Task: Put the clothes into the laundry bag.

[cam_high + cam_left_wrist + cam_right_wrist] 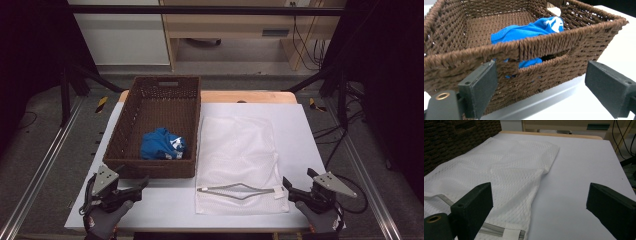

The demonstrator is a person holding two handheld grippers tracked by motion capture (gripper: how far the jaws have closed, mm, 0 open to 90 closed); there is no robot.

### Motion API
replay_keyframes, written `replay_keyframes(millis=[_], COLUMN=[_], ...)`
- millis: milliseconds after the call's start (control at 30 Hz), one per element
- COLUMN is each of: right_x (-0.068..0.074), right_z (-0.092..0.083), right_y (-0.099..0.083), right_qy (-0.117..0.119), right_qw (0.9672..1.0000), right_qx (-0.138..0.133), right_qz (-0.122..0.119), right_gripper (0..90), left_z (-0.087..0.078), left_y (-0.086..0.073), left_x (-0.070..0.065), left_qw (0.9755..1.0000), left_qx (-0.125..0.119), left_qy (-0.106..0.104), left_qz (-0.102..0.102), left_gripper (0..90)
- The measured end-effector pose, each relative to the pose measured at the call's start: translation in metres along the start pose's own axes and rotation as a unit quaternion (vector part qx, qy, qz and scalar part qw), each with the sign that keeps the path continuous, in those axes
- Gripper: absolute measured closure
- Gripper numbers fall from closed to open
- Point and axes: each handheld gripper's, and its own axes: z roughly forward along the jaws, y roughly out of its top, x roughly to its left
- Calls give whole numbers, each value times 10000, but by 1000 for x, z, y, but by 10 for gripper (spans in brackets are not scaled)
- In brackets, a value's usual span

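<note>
High view gives me the whole layout: my left claw [141,184] sits at the near left corner of the white counter [305,135], jaws spread and gripping nothing, its tips just short of the near wall of the brown wicker basket [155,169]. A crumpled blue cloth [161,144] lies inside that basket, toward its near right corner, so the wall stands between it and my left claw. My right claw [293,189] is at the near right corner, also spread and holding nothing, pointing toward the near right corner of the white mesh bag [235,150], which lies flat beside the basket with its zipper opening [239,190] along the near edge. Left gripper view brings the left claw [541,87] close to the basket [474,32]: I see the handle slot in the near wall and blue cloth [529,31] showing over the rim and through that slot, which the overhead angle hides. Right gripper view looks along the right claw [540,205] across the mesh bag [499,170]; its woven texture, its folded far corner and a strip of zipper tape [499,230] beside the left jaw are plain there, with bare counter [579,170] between the jaws. Neither claw touches the bag or the cloth.
</note>
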Motion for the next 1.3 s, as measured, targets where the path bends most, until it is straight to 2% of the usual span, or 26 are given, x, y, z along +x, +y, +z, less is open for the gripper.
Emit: replay_keyframes(millis=[233, 333, 500, 767, 1067, 1300], right_x=[2, 5, 7, 12, 14, 17], right_z=[3, 6, 6, 7, 10, 12], right_y=[-1, -1, 0, 3, 3, 4], right_qy=[45, 41, 69, 175, 153, 153], right_qw=[10000, 9999, 9999, 9997, 9997, 9997], right_qx=[79, 101, 111, 136, 130, 126], right_qz=[26, -45, -55, -92, -110, -151], right_gripper=[77, 77, 77, 84, 85, 81], left_z=[-6, -9, -11, -13, -2, 11], left_y=[11, 17, 22, 40, 65, 76], left_x=[-2, -2, -3, 3, 8, 6], left_qw=[9999, 9997, 9996, 9991, 9983, 9985], left_qx=[-159, -252, -297, -414, -559, -526], left_qy=[22, 21, 24, 124, 120, 123], left_qz=[17, 27, 22, -16, -120, -72], left_gripper=[132, 136, 138, 144, 143, 140])
